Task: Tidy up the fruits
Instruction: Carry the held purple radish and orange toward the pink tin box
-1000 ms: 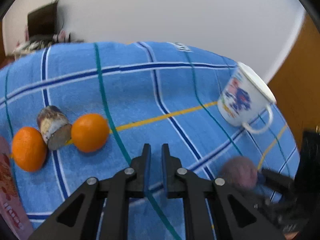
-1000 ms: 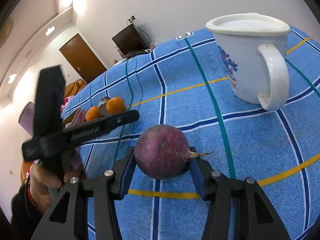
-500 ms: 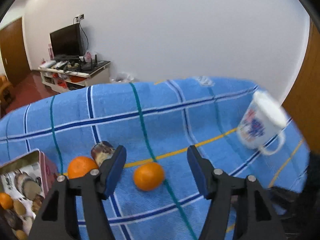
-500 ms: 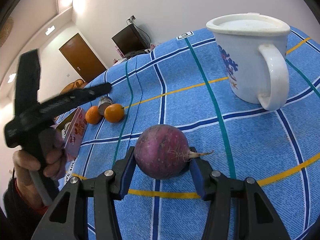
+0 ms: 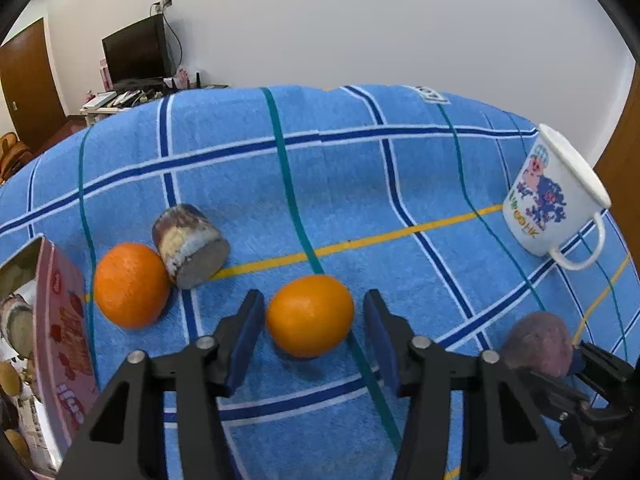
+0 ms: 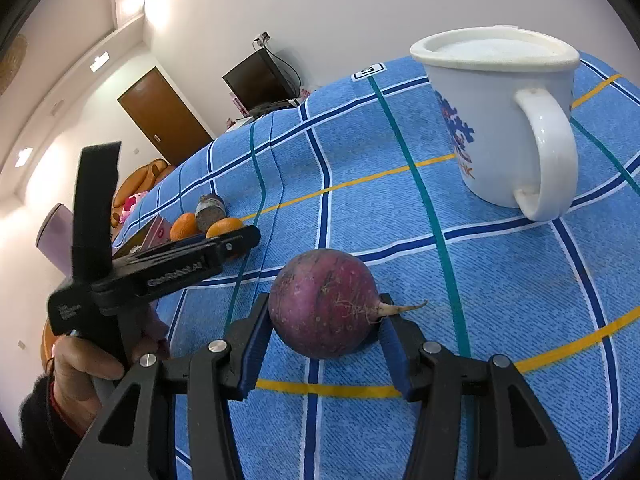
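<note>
My left gripper (image 5: 312,334) is open with an orange (image 5: 310,315) between its fingers on the blue checked cloth; the pads do not touch it. A second orange (image 5: 131,285) lies to the left, against a cut brown root piece (image 5: 191,246). My right gripper (image 6: 326,344) is shut on a purple radish (image 6: 324,303) resting on the cloth; the radish also shows in the left wrist view (image 5: 536,345). The left gripper shows in the right wrist view (image 6: 240,242), by the oranges (image 6: 224,227).
A white lidded mug (image 5: 554,204) with a cartoon print stands at the right, close behind the radish in the right wrist view (image 6: 500,128). A red open box (image 5: 60,332) holding food items stands at the left edge. The cloth (image 5: 360,184) covers the table.
My left gripper opened from shut, swung over and came down around the nearer orange. My right gripper stayed still, shut on the radish.
</note>
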`<action>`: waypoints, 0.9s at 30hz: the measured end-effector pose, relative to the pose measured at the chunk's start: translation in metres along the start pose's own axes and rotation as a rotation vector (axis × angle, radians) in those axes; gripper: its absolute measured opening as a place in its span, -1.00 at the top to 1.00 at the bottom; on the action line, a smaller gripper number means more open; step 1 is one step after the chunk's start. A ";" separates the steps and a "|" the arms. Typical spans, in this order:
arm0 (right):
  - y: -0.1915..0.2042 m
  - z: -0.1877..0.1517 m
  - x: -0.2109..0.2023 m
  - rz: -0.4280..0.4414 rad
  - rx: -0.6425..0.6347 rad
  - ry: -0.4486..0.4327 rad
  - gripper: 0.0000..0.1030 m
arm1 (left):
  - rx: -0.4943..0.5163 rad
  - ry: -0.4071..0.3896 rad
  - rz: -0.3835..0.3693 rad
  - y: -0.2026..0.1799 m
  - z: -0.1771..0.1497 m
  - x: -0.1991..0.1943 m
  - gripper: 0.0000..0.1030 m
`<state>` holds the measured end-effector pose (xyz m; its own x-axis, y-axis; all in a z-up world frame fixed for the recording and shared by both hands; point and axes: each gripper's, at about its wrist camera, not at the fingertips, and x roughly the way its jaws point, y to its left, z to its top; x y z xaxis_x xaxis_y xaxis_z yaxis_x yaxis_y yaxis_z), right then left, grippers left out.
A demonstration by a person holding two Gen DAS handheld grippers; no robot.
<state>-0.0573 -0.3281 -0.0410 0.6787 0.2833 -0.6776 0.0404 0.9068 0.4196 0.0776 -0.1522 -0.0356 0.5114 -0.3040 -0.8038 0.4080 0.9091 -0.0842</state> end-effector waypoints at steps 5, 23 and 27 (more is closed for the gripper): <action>-0.001 0.001 0.001 -0.003 0.000 -0.002 -0.03 | 0.008 -0.036 0.028 -0.001 0.001 0.002 0.17; 0.006 0.007 -0.026 -0.028 -0.072 -0.184 -0.03 | 0.045 -0.216 0.146 -0.037 -0.043 -0.063 0.20; 0.015 0.005 -0.036 -0.059 -0.112 -0.258 -0.03 | 0.057 -0.280 0.208 -0.035 -0.065 -0.085 0.20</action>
<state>-0.0773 -0.3260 -0.0070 0.8424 0.1533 -0.5165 0.0136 0.9523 0.3047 -0.0290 -0.1397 -0.0029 0.7723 -0.1879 -0.6068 0.3113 0.9447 0.1036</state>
